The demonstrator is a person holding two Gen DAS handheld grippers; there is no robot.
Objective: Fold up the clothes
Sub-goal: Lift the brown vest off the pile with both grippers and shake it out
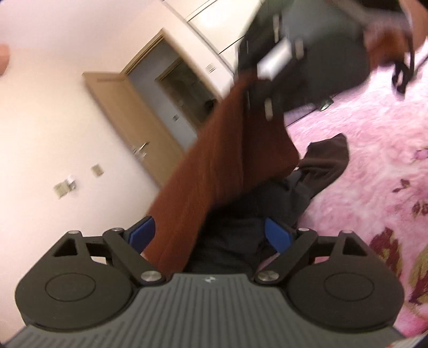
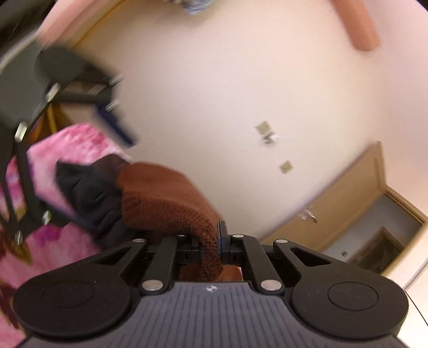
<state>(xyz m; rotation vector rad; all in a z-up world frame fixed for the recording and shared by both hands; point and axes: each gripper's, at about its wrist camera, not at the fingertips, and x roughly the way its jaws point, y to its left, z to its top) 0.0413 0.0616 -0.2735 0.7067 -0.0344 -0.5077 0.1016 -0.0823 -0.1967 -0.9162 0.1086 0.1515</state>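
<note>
A rust-brown knitted garment (image 1: 214,171) hangs stretched in the air above a pink floral bedspread (image 1: 374,139). My right gripper (image 2: 211,241) is shut on the brown garment's (image 2: 165,198) ribbed edge. In the left wrist view it appears blurred at upper right, right gripper (image 1: 267,80), at the cloth's top. My left gripper (image 1: 210,234) is open, its blue pads (image 1: 276,235) wide apart. The brown cloth passes down between them, close to the left pad. A dark garment (image 1: 321,166) lies crumpled on the bed beneath. The blurred left gripper (image 2: 115,123) shows in the right wrist view.
A wooden door (image 1: 133,115) stands open in the pale wall, with a white wardrobe (image 1: 214,21) beside it. Wall sockets (image 2: 267,131) sit on the wall. The dark garment (image 2: 88,192) rests on the pink bedspread (image 2: 61,144).
</note>
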